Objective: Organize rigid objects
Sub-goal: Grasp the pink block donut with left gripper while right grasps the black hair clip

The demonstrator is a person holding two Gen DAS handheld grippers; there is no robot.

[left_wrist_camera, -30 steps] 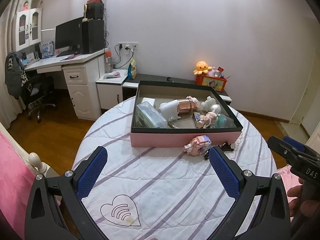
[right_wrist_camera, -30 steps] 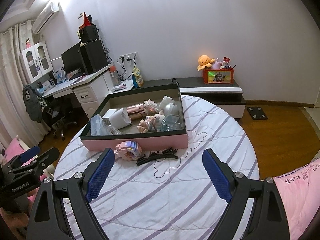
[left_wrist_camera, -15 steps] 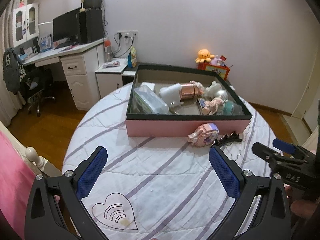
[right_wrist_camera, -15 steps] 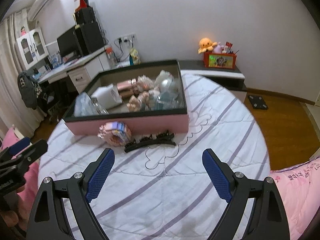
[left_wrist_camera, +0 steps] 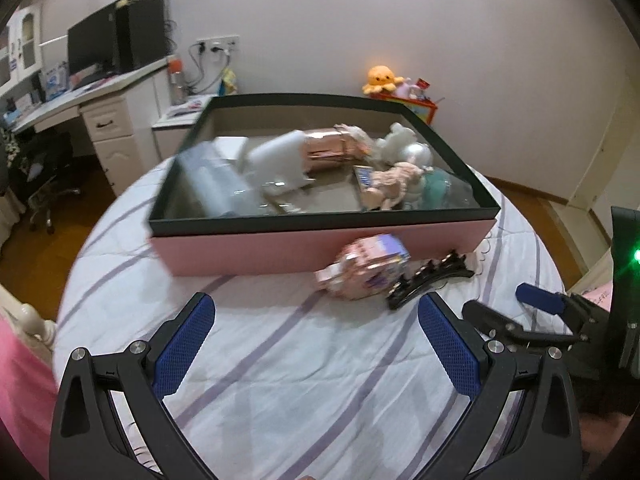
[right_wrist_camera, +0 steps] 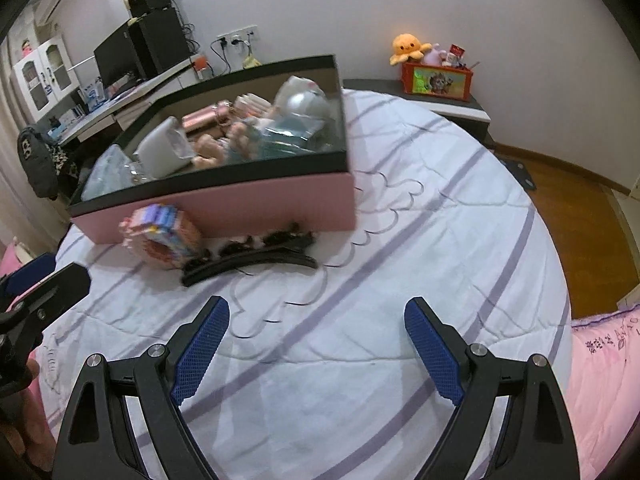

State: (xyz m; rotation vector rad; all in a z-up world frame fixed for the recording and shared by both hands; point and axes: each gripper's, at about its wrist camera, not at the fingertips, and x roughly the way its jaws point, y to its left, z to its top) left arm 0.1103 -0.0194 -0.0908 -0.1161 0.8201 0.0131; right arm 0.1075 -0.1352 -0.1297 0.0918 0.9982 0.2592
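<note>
one pink box (left_wrist_camera: 320, 246), one block toy (left_wrist_camera: 366, 266), one hair clip (left_wrist_camera: 430, 280)

Bare quilt (right_wrist_camera: 400, 280) ahead — pink box (right_wrist_camera: 280, 204) beyond

We see a round bed cover (right_wrist_camera: 420, 208) in white with pale purple stripes and stitched outline motifs. On it stands a box (left_wrist_camera: 320, 240) with pink outer walls and a black rim. Against its near wall lies a block toy (left_wrist_camera: 366, 266) in pink with purple and white patches; beside it we see a black hair clip (right_wrist_camera: 256, 260). Inside the box we note a rose-gold cylinder (left_wrist_camera: 324, 150) and a white mug (right_wrist_camera: 162, 148). Both the left gripper (left_wrist_camera: 320, 344) and the right gripper (right_wrist_camera: 316, 344) are black with blue textured pads (right_wrist_camera: 200, 344). An orange plush octopus (right_wrist_camera: 408, 46) sits by a red bin (right_wrist_camera: 436, 76).
</note>
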